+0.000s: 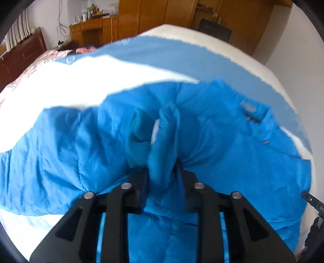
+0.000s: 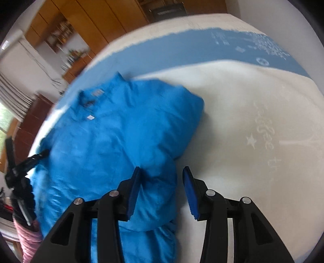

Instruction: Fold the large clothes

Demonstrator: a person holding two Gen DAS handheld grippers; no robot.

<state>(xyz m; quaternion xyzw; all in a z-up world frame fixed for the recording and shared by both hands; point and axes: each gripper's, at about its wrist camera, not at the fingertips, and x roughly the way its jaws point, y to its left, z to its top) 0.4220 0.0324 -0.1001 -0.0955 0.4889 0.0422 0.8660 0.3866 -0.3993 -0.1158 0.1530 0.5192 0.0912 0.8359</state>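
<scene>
A bright blue padded jacket (image 1: pixel 202 131) lies crumpled on a white bed cover (image 1: pixel 81 81). My left gripper (image 1: pixel 162 172) is shut on a bunched fold of the jacket, with fabric bulging up between its fingers. In the right wrist view the jacket (image 2: pixel 121 131) lies left of centre with its collar and label toward the far left. My right gripper (image 2: pixel 161 178) is open just above the jacket's near edge, left finger (image 2: pixel 134 190) over fabric, right finger (image 2: pixel 190 194) over the white cover (image 2: pixel 253 121). The left gripper (image 2: pixel 24 163) shows at the jacket's left edge.
A paler blue band (image 1: pixel 202 60) crosses the bed cover beyond the jacket; it shows printed text in the right wrist view (image 2: pixel 202 48). Wooden wardrobes (image 1: pixel 162 16) and a desk (image 1: pixel 93 30) stand behind the bed. A dark headboard (image 1: pixel 22 52) and pink bedding (image 1: pixel 40 62) lie at left.
</scene>
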